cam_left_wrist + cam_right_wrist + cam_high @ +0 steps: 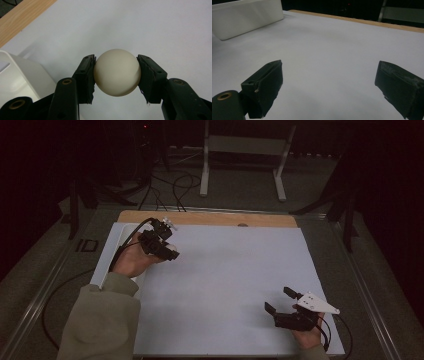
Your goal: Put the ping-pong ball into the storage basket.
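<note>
My left gripper (170, 251) is shut on a cream-white ball (117, 72), which sits squeezed between the two black pads (86, 76) just above the white sheet (140, 27). In the high view the ball (172, 252) shows as a pale spot at the jaw tips, beside the white tray (112, 251) at the table's left. At the near right of the sheet, my right gripper (280, 300) stands open, its jaws far apart with nothing between them (329, 85).
A white tray (247, 17) with a tall wall stands along the left edge of the white sheet (235, 285). A wooden strip (210, 218) runs along the table's far edge. Metal stand legs (240, 165) and cables lie on the floor beyond.
</note>
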{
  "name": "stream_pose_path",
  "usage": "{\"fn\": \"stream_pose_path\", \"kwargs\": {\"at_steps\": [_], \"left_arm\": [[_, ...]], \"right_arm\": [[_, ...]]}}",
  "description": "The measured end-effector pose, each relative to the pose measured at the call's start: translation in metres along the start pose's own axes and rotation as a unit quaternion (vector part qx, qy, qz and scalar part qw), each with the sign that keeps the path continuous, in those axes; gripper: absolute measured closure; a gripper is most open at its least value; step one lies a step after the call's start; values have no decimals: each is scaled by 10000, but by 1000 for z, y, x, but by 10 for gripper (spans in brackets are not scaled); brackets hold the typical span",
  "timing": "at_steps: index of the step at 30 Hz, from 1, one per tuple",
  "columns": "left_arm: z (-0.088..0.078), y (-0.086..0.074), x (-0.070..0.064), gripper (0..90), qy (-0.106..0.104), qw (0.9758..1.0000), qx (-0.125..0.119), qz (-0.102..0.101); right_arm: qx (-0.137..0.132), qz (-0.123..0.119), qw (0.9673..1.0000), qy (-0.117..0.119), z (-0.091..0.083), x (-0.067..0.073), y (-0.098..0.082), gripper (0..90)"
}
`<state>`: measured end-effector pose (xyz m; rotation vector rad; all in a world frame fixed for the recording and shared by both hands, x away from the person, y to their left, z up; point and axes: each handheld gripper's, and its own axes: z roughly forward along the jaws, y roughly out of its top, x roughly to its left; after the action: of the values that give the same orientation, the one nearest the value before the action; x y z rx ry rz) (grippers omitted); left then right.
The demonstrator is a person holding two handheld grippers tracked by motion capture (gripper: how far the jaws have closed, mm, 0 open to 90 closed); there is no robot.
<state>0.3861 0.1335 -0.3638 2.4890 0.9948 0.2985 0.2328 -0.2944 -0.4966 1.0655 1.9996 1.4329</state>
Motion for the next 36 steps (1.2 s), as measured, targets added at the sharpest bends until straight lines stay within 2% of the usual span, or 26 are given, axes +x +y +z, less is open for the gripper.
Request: {"fn": "stream_pose_path", "kwargs": {"at_steps": [11, 15, 25, 36], "left_arm": [[-6, -9, 10, 515, 81, 9999, -20, -129], [-6, -11, 12, 515, 120, 9999, 0, -118], [-9, -16, 17, 515, 205, 9995, -85, -228], [-13, -21, 23, 515, 265, 9993, -81, -232]], "right_arm": [[5, 7, 10000, 2, 0, 0, 0, 71], [7, 3, 10000, 4, 0, 0, 0, 71], [3, 1, 10000, 18, 0, 0, 0, 71], [12, 4, 10000, 29, 0, 0, 0, 71]]}}
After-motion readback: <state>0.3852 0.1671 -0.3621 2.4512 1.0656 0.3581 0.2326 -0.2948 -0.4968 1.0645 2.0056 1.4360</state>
